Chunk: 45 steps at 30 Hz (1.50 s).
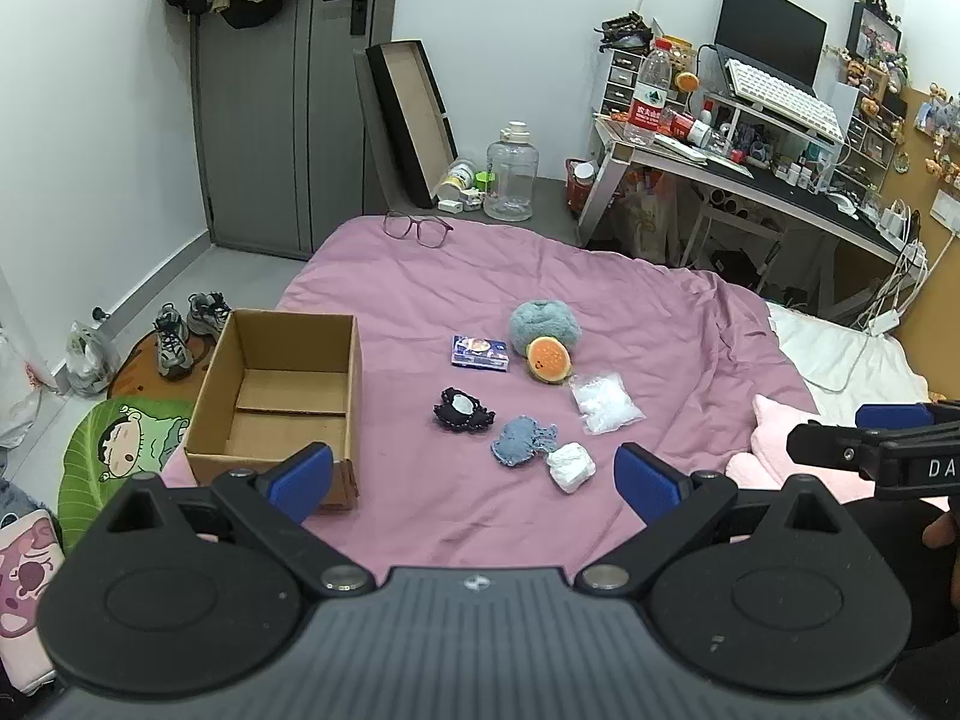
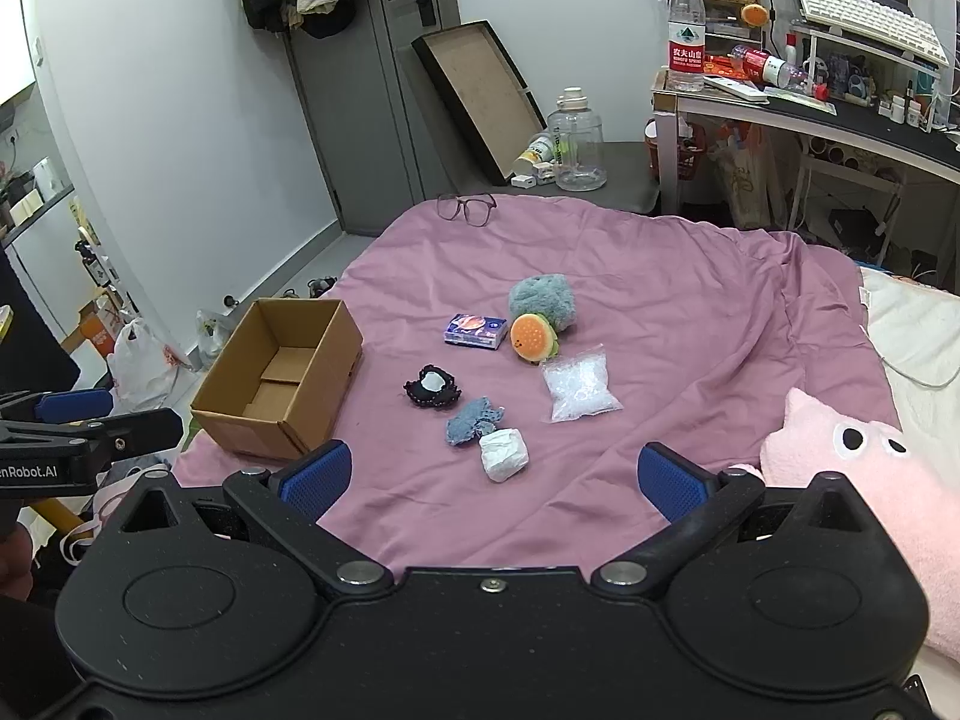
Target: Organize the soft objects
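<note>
Left wrist view alone shows shoes on the floor. Both grippers' jaws released, grasping nothing. Fluffy grey-blue plush lies on the pink bedspread, cardboard box left, empty.

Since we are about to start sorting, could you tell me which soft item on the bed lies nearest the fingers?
The white crumpled bundle, just beyond the blue crocheted piece; the other soft items all lie farther up the pink sheet.

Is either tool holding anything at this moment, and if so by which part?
Nothing is held. The left tool and right tool both stand open above the bed, and the soft items, such as the white bundle, lie untouched on the sheet.
</note>
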Motion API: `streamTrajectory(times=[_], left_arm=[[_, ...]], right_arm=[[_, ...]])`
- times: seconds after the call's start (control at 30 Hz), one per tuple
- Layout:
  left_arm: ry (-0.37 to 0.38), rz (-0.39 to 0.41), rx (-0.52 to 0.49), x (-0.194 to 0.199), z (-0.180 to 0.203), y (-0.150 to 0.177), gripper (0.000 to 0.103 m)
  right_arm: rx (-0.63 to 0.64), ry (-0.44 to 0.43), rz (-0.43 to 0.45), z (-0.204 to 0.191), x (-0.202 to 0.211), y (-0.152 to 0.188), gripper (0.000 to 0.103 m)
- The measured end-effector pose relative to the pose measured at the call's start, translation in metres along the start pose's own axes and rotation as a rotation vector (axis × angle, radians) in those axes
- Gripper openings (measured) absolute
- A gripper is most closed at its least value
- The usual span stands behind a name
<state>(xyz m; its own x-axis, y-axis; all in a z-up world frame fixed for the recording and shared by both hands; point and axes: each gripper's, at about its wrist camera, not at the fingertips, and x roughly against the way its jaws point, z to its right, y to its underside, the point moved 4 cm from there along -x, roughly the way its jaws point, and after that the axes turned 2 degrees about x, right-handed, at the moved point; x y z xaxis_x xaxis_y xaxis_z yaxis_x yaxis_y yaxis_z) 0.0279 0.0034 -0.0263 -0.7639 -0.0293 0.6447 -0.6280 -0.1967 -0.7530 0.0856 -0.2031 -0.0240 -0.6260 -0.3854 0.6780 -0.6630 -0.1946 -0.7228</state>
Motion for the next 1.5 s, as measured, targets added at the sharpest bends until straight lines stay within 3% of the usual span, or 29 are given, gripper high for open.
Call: streamTrajectory(times=[1.17,1.5], left_arm=[[0.014,-0.011,-0.024,0.002,0.001,-0.004,0.099],[0.026,-0.052,-0.048,-0.028,-0.007,-0.014,0.099]], right_arm=[[-0.012,-0.018,-0.041,0.003,-0.006,-0.003,0.103],[-0.001,-0.015,-0.043,0.003,-0.024,-0.026,0.103]])
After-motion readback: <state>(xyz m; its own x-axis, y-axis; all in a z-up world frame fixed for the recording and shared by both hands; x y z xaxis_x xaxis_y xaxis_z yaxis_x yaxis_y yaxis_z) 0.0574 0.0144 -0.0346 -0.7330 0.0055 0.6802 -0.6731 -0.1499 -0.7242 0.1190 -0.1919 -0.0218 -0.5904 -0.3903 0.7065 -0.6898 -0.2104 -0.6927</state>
